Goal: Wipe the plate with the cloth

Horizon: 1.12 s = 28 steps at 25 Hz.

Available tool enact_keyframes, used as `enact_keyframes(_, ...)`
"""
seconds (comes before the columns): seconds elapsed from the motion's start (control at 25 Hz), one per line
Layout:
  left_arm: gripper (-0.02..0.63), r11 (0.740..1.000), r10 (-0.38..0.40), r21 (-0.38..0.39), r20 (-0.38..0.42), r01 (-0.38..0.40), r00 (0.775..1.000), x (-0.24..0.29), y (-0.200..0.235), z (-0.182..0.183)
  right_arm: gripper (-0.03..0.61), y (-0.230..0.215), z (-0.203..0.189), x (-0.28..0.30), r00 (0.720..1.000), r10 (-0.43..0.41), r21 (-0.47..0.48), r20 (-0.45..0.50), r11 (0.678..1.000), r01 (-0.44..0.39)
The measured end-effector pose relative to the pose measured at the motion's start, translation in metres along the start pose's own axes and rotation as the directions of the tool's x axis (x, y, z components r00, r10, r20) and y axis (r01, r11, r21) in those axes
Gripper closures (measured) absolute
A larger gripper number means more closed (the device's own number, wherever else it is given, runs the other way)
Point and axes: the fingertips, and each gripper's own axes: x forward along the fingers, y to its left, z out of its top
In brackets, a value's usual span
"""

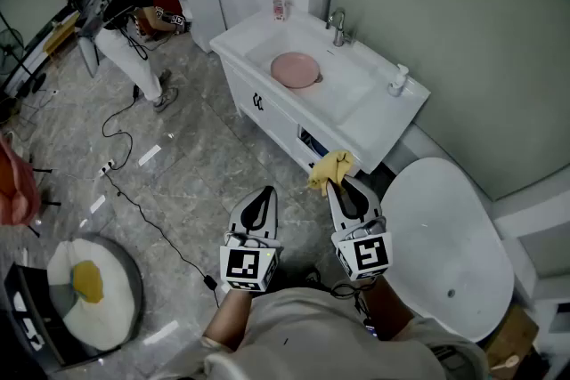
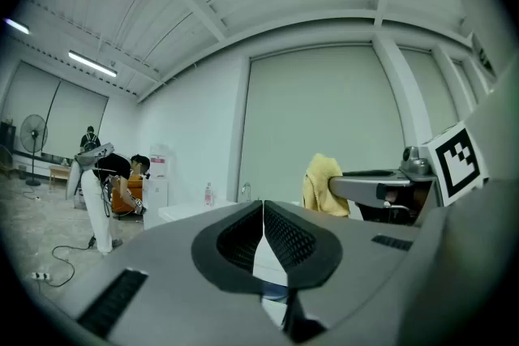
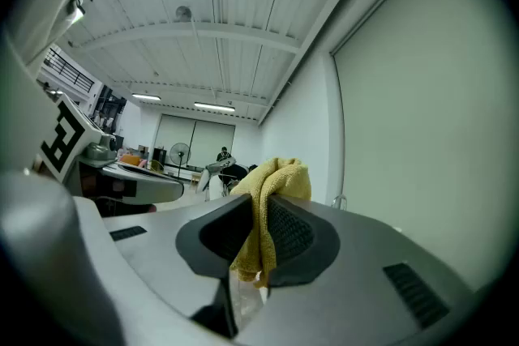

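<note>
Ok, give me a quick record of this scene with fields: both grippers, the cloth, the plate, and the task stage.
left gripper: jaws together, nothing between them
right gripper: shut on the yellow cloth
plate: pink, lying in the basin of the white sink
cloth and plate: apart, not touching
task stage: wiping not yet begun

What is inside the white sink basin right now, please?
A pink plate lies in the sink basin, near the faucet; nothing else shows there. The basin floor under the plate is covered, so it cannot be seen.
</note>
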Motion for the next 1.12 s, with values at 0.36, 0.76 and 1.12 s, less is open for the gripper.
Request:
enact_keyframes(0.36,0.592,1.000,0.026,-0.009,-0.037,-0.026,0.999,-0.018,-0.023,-0.001,0.520,0.006,-0.007,-0.015,0.998,0.053,0.060,0.043,0.997,-0.055)
enact_keyframes(0.76,0.591,0.999,-0.042,0.022,-0.101,0.045,0.994,-0.009,-0.027,-0.023,0.519,0.021,-0.013,-0.021,0.999,0.036,0.052,0.038,0.998,-0.038)
enact_keyframes(1.12,0.589,0.998,-0.065,-0.023,-0.074,0.064,0.995,-0.003,0.040,-0.023,0.520,0.051,0.000,0.030,1.000,0.006,0.016,0.010,1.000,-0.006)
